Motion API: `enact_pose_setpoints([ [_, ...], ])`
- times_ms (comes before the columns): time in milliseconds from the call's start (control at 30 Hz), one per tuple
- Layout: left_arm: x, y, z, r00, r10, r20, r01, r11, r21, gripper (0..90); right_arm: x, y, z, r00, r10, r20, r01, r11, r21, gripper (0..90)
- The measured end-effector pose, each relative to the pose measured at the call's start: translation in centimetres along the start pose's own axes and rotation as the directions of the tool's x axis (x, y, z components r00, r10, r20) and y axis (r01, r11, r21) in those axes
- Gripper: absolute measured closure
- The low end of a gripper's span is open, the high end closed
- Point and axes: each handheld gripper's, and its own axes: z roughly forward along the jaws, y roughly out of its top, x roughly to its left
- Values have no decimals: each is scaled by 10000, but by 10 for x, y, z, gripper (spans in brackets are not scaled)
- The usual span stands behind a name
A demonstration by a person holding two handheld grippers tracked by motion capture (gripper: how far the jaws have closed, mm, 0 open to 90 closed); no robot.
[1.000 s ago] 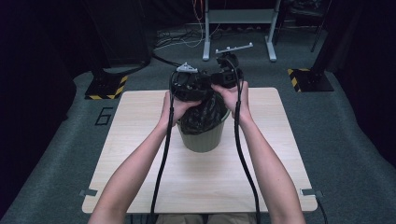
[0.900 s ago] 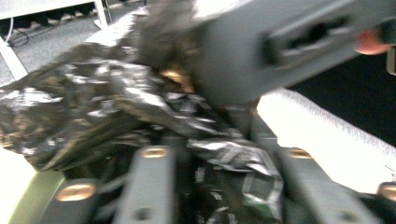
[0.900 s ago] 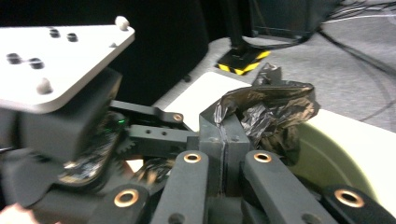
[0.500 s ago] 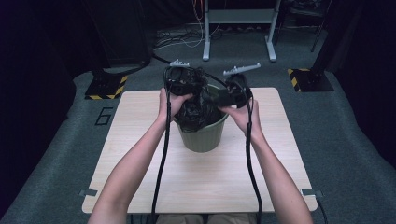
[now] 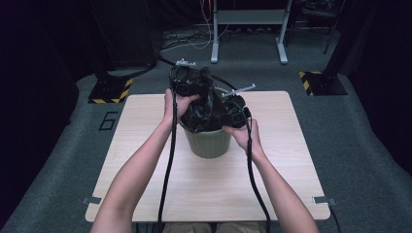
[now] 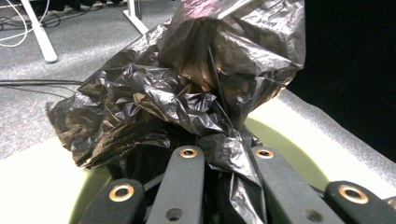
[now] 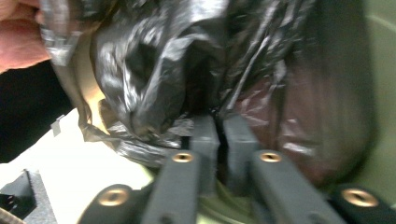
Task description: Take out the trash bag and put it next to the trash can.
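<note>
A crumpled black plastic bag [image 5: 206,114] sits in the mouth of a pale green bucket [image 5: 210,143] at the middle of the wooden table [image 5: 145,160]. My left gripper [image 5: 196,96] is at the bucket's far left rim. In the left gripper view the left gripper [image 6: 224,158] is shut on a fold of the bag [image 6: 187,84], above the bucket's rim [image 6: 289,144]. My right gripper [image 5: 224,119] is low at the bucket's right side. Its jaws have just closed, and the right gripper [image 7: 218,133] pinches the bag's film [image 7: 154,70] inside the bucket's wall [image 7: 383,70].
Black cables trail from both grippers along the person's forearms to the table's near edge. Behind the table stand a white desk frame [image 5: 248,29] and two bases with yellow-black stripes [image 5: 109,92] [image 5: 320,82]. A "6" [image 5: 108,120] is marked on the grey floor at the left.
The two hands have moved apart from above the bucket. The right hand has sunk to the bucket's right rim. The bag is now spread wider across the bucket's mouth.
</note>
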Motion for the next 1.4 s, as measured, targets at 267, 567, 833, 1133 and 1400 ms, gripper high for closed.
enact_pose_setpoints([
  [267, 6, -3, -15, 9960, 630, 640, -641, 9978, 157, 867, -27, 22, -24, 9933, 414, 1081, -364, 9982, -481, 900],
  [567, -12, -9, -22, 9643, 1924, 1822, -1992, 9798, 192, 830, -41, 58, -36, 9801, 469, 1927, -239, 9925, -1199, 900],
  [833, -25, -11, -10, 9390, 2366, 2497, -2477, 9688, 135, 634, -19, 81, -38, 9923, 138, 1227, 83, 9840, -1781, 900],
  [1133, -28, -13, 3, 9570, 2168, 1929, -2193, 9756, -88, 476, -4, 82, -39, 9995, -306, 91, 317, 9819, -1868, 900],
  [1400, -19, -11, 7, 9645, 2033, 1683, -1971, 9790, -531, 845, 0, 80, -44, 9960, -771, -454, 669, 9785, -1953, 745],
])
